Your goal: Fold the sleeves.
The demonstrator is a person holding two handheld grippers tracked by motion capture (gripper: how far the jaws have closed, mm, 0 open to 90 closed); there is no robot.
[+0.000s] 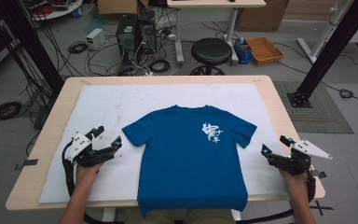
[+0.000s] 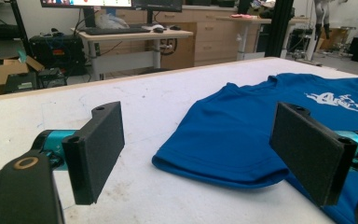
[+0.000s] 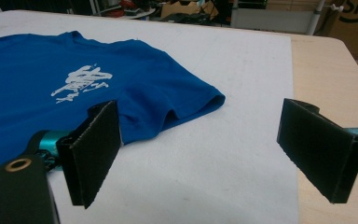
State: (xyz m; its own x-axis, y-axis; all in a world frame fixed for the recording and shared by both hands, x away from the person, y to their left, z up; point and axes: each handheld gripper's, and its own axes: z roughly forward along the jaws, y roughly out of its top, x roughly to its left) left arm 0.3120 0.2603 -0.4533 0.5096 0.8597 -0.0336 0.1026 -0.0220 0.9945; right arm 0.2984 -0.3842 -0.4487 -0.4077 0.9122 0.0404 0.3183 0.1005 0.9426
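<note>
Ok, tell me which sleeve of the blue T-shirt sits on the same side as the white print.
The sleeve nearer the right gripper. The white print lies on the chest just beside it, while the sleeve towards the left gripper has only plain blue next to it.

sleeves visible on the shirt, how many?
2. Left sleeve lies flat by the open left gripper; right sleeve lies flat toward the open right gripper. Neither is folded under the blue T-shirt.

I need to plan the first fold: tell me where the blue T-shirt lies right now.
In the high view the blue T-shirt lies flat, print up, at the middle of the white sheet, its hem hanging over the table's near edge, between the left tool and the right tool.
</note>
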